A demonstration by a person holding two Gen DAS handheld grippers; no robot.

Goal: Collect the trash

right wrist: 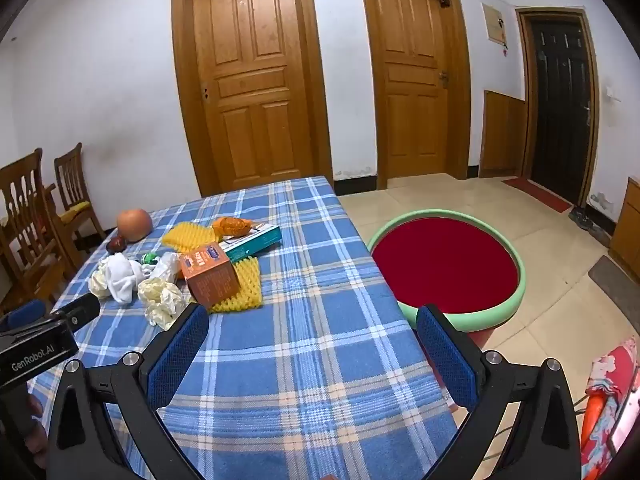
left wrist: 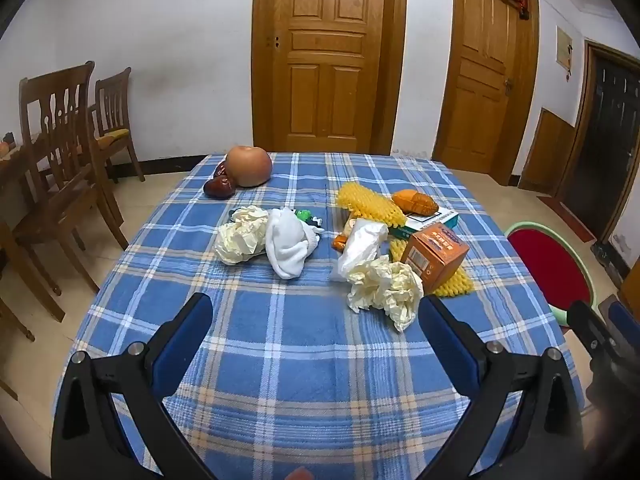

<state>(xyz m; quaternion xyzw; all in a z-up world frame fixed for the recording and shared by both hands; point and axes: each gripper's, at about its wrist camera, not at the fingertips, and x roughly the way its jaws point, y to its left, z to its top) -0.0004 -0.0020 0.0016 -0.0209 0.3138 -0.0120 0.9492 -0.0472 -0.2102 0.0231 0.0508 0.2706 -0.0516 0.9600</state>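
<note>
Table under a blue plaid tablecloth: occupied across its far half by mixed clutter, the near half bare. Red round basin with a green rim: set on the floor just beside the table's right edge, judged the likely receptacle for the trash. Apple-like fruit: stood at the far left corner, dark red dates touching it; judged not trash. Orange cardboard box: laid tilted on yellow foam netting, a teal flat box behind it. White cloth bundle: placed mid-table, touching a crumpled paper wad on its left. Second crumpled paper wad: found nearest the left gripper, just ahead of its right finger, a white plastic wrapper behind it. Left gripper: held spread wide and empty over bare cloth. Right gripper: likewise spread wide, nothing between its fingers, aimed over the table's right edge. Step judged in hand: the approach, nothing yet collected. Next move judged required: the left gripper to be advanced slightly right onto the nearest paper wad and closed gently, the soft paper being easily pushed away.
</note>
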